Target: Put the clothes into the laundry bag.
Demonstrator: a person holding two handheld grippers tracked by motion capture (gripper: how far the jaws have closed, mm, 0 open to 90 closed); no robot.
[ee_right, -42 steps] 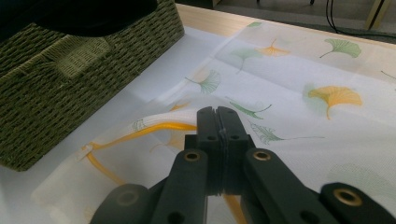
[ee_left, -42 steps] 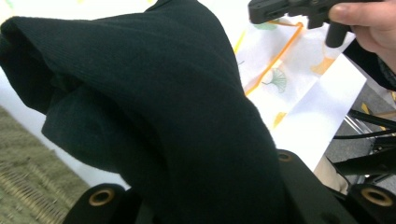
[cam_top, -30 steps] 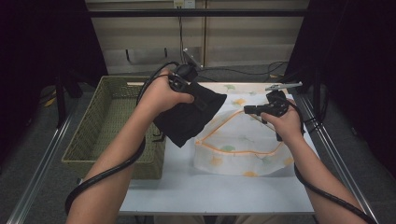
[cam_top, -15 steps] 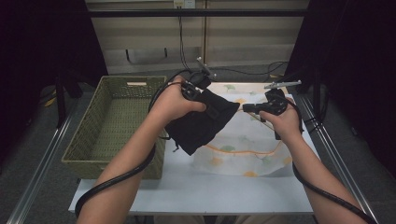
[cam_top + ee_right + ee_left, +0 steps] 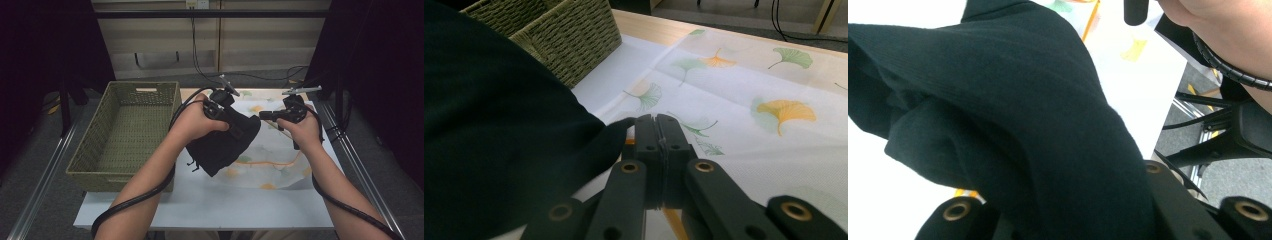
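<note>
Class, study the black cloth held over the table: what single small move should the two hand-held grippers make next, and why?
Probably draw the right hand-held gripper away from the left hand-held gripper to stretch the black cloth flat. The right one's jaws are shut on a corner of the cloth, the left one grips its bunched upper edge, and the cloth hangs crumpled above the leaf-patterned sheet, beside the woven basket.

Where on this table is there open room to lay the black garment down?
The white table's near strip, between the leaf-print cloth and the front edge, lies bare. The woven basket is empty too. It is crowded at centre: the black garment hangs from the left gripper, with the right gripper at its corner.
</note>
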